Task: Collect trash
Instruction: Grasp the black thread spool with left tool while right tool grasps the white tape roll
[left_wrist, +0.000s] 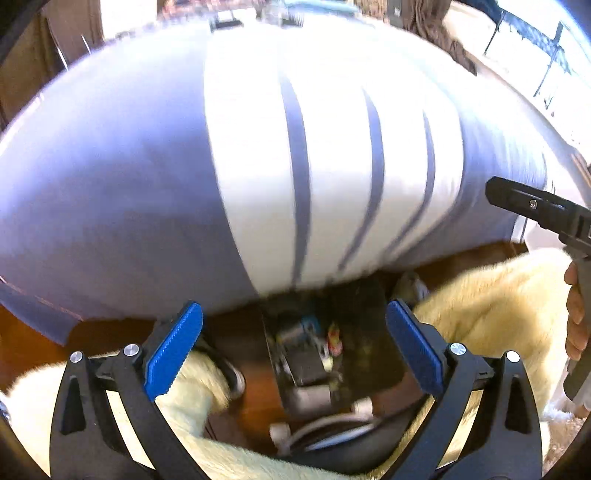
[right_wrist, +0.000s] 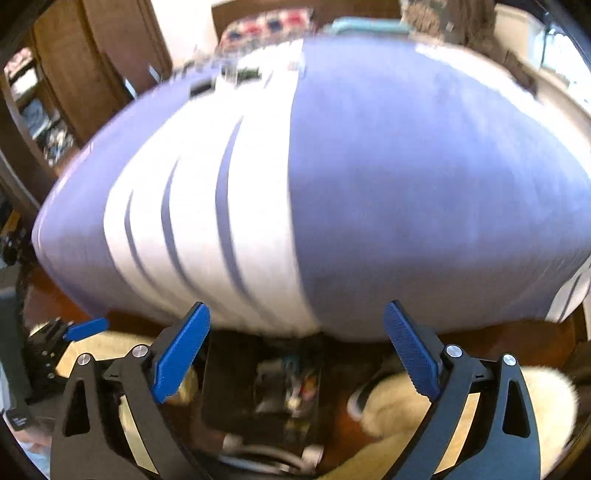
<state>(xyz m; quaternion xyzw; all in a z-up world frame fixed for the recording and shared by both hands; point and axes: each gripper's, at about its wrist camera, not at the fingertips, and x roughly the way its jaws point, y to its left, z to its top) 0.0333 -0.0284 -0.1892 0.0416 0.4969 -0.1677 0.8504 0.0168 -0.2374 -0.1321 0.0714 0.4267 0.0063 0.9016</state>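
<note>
The left gripper (left_wrist: 293, 347) has its 2 blue pads (left_wrist: 173, 350) spread wide with nothing between them; it points steeply down. The right gripper (right_wrist: 295, 350) is spread just as wide and is also empty, its pads (right_wrist: 412, 354) clear of everything below.

Under both grippers sits a dark open bin (left_wrist: 369, 354), and the trash (left_wrist: 306, 343) lies inside it: small blurred scraps, 1 bluish, 1 red and yellow, plus grey-white pieces; what each is cannot be told. From the right wrist the same bin (right_wrist: 225, 376) sits between the fingers with the scraps (right_wrist: 291, 384) in it.

Beyond the bin a bed covered in a lilac spread with a white band and thin lilac stripes (left_wrist: 258, 155) fills most of both views. Cream fleecy fabric (left_wrist: 487, 302) flanks the bin on both sides, over a reddish-brown wooden floor (left_wrist: 29, 343). At the right edge of the left view a hand (left_wrist: 576, 317) grips the handle of the other gripper. Both pictures are motion-blurred.
</note>
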